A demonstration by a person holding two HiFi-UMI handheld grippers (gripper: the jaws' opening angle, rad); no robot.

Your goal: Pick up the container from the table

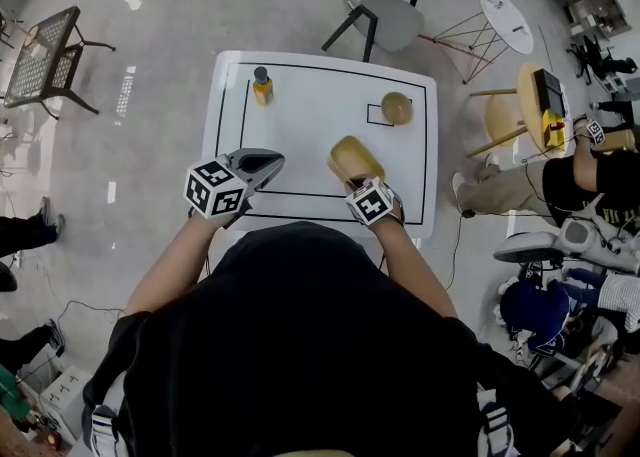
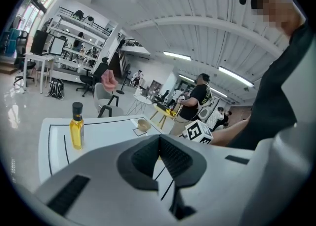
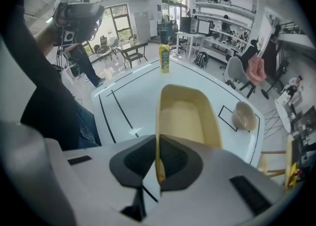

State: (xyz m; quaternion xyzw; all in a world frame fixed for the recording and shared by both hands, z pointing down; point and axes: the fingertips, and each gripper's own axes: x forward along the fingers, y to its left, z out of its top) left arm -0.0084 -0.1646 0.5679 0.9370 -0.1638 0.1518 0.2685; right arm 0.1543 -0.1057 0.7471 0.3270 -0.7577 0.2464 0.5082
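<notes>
In the head view we find the table's [image 1: 315, 110] near edge hidden under the person's torso [image 1: 300, 345]. The yellow container's [image 1: 354, 158] near end is covered by the right gripper's [image 1: 358, 183] marker cube [image 1: 371, 202] — the jaw tips cannot be seen there. In the right gripper view the oil bottle's [image 3: 164, 58] label is too small to read. In the left gripper view the left gripper's [image 2: 159, 143] own body hides the table's near part — the bowl [image 2: 143, 125] is too small to judge its contents.

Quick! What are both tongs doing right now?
Left tongs: closed, empty.
Right tongs: closed on the container rim.
</notes>
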